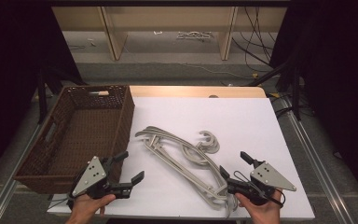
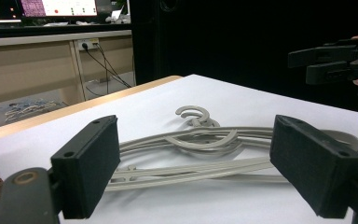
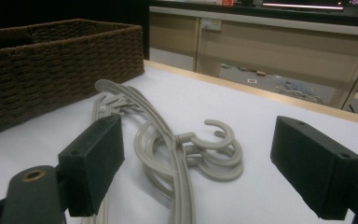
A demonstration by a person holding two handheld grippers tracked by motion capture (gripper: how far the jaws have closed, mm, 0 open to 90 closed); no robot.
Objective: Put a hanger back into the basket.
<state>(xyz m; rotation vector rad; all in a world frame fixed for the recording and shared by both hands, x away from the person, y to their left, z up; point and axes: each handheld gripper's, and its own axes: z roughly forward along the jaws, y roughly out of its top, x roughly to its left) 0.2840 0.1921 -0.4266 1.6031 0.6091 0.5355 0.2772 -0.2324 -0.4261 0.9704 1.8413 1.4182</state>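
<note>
High view puts the hangers (image 1: 186, 158) in a loose grey pile on the white board (image 1: 242, 121), just right of the basket (image 1: 121, 116), their hooks (image 1: 209, 141) pointing toward the far right. Both grippers sit at the near edge with nothing between their jaws. Your right gripper (image 1: 235, 169) stands wide, just beside the pile's near end; your left gripper (image 1: 129, 167) is just as wide, near the basket's corner and apart from the pile.

To pick cleanly, I'd judge you should take one hanger, not the tangle. In the right gripper view the hooks (image 3: 216, 151) overlap and the arms cross, so a bite there likely drags several. Go for a free outer arm where it lies clear of the others, bring the jaws down on both sides of it, and close squarely. Lift slowly; if a neighbour rides up, steady the pile with your left gripper.
</note>
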